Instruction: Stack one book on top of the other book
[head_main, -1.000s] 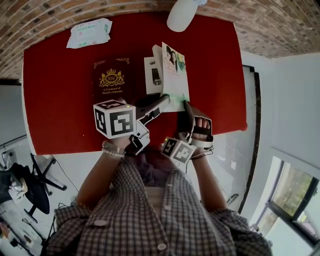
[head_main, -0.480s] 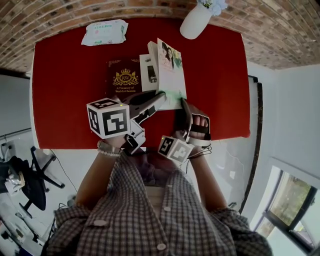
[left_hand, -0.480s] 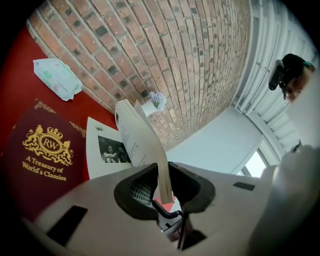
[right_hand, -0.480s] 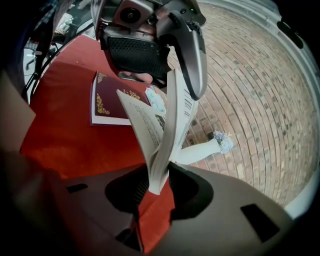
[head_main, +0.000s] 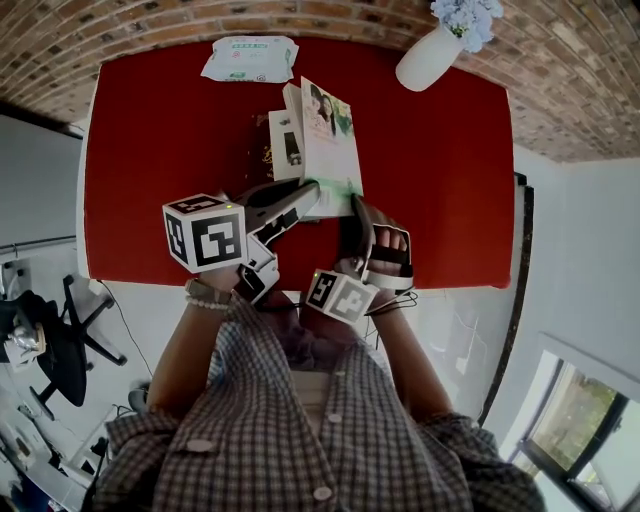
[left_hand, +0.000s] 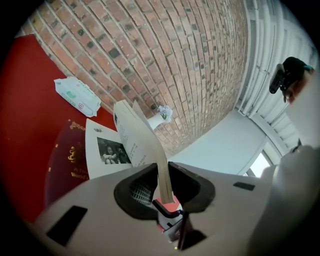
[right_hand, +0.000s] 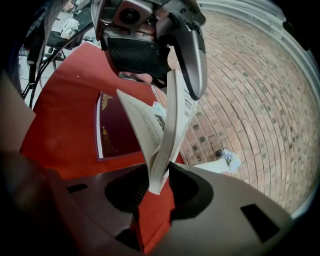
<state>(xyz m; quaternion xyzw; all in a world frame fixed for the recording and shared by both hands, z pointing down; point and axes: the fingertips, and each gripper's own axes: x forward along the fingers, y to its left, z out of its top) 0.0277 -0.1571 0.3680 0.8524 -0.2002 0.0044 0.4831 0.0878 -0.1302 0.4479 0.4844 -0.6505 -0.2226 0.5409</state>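
— What has the left gripper (left_hand: 165, 189) got?

— Its jaws are narrowed and clamped on the near edge of a pale paperback book with a photo cover (head_main: 330, 140), pinching a thin sheaf of leaves.

— And the right gripper (right_hand: 157, 187)?

— It grips the same edge, just beside the left one, jaws a little wider on a thicker bunch of pages. Above the pads the leaves fan apart.

— Where is the paperback?

— Raised and tilted over the red table (head_main: 160, 150). From the head view it covers most of the dark maroon hardcover book with a gold crest (left_hand: 65, 160), which lies flat. Whether the two touch, I cannot tell.
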